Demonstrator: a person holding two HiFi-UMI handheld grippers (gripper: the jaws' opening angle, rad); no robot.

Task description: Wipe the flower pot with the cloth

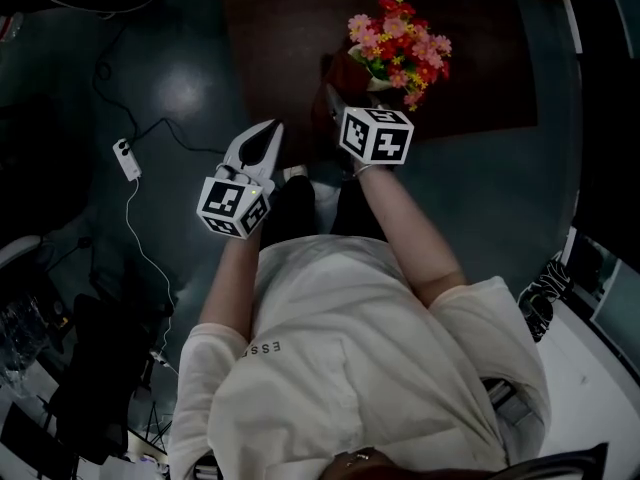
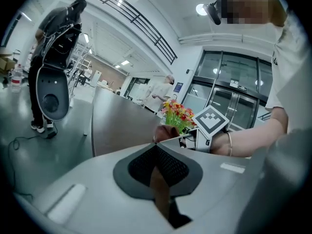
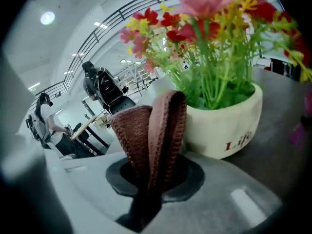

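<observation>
White power strip (image 1: 127, 158) with its cable lies on the floor, well left of the cream ceramic flower pot (image 3: 219, 126). That pot stands on the dark brown surface (image 1: 290, 28), full of red, pink and yellow flowers (image 3: 204, 28); I read red letters "Lif" on it. My right claw (image 3: 152, 177) pinches the brown knitted cloth (image 3: 151, 126) just beside the pot. Left claw (image 2: 157, 167) is closed and empty, left of the pot.

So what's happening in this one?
A person at a dark table holds a tool in each hand. The right tool is clamped on a folded brown cloth, held close to the white flower pot; whether the cloth touches it isn't clear. The left tool is shut, empty and off to the side, away from the pot.
</observation>
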